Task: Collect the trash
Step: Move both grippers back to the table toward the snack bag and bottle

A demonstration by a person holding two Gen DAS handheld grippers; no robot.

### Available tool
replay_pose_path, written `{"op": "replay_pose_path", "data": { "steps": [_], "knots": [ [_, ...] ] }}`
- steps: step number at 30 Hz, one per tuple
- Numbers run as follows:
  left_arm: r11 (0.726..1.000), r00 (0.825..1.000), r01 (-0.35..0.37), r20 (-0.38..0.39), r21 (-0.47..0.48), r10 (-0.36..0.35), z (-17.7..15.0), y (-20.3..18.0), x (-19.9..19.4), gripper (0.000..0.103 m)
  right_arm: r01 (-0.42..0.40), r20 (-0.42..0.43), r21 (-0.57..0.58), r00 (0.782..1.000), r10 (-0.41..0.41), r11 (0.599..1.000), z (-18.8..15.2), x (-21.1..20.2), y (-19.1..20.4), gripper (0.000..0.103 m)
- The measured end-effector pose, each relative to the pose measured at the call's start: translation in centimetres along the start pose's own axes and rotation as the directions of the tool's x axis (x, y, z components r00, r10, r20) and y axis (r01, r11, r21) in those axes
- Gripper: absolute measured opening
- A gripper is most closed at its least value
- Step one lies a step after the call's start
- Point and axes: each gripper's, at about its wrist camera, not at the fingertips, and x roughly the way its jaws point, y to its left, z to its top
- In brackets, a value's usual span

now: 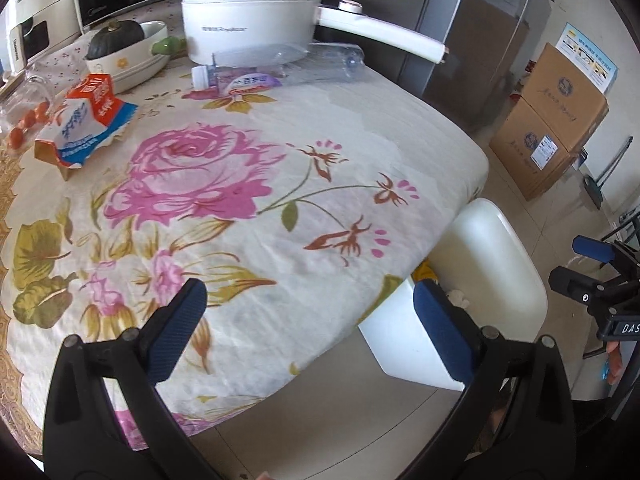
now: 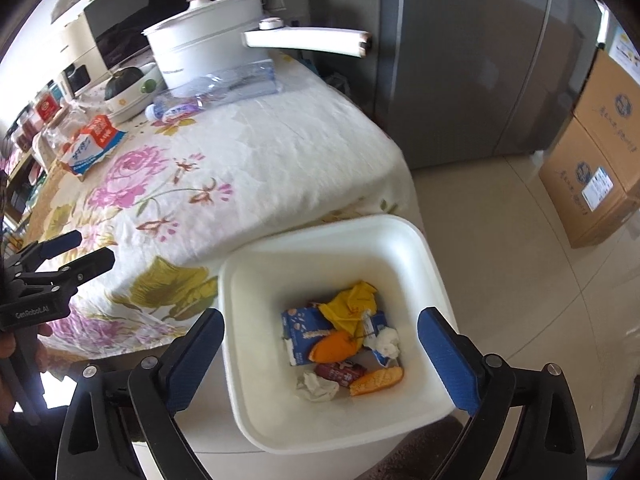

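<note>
White bin point(image 2: 340, 248) sits right under the empty, wide-open right gripper point(image 2: 320, 356), left gripper point(image 1: 308, 328) spread too and empty, while the crushed carton point(image 1: 82, 124) far ahead could slip from a careless pinch.

Glossy white plastic bin point(image 2: 424, 264), wrinkled cloth point(image 1: 248, 216)

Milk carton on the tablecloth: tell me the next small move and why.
Probably swing the left tongs, open and empty, toward the crushed milk carton. It still lies on the tablecloth, while the white bin beside the table already holds other scraps.
</note>
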Motion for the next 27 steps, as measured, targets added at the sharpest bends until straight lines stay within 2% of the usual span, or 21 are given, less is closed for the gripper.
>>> {"op": "replay_pose_path", "data": {
  "steps": [11, 14, 21, 24, 27],
  "knots": [
    [0.985, 0.991, -0.112, 0.058, -0.131, 0.121, 0.3, 7.4, -2.7, 0.102, 0.026, 0.031, -0.027, 0.999, -0.025, 0.999, 2.7, 0.9, 4.4, 0.103],
    [0.975, 0.989, -0.116, 0.073, -0.189, 0.132, 0.5, 9.7, -3.4, 0.102, 0.033, 0.041, -0.019, 0.999, -0.032, 0.999, 3.4, 1.1, 5.1, 0.103],
    [0.957, 0.989, -0.115, 0.059, -0.267, 0.136, 1.9, 15.0, -4.7, 0.102, 0.017, 0.05, 0.015, 0.999, -0.018, 1.0, 5.5, 2.0, 6.5, 0.103],
    [0.949, 0.983, -0.145, 0.073, -0.28, 0.171, 3.1, 17.6, -5.3, 0.102, 0.012, 0.052, 0.021, 0.999, -0.013, 1.0, 6.4, 2.6, 7.0, 0.103],
    [0.947, 0.979, -0.183, 0.037, -0.265, 0.199, 4.3, 20.1, -4.6, 0.102, 0.017, 0.053, 0.018, 0.998, -0.018, 1.0, 7.3, 3.4, 7.5, 0.103]
  ]
}}
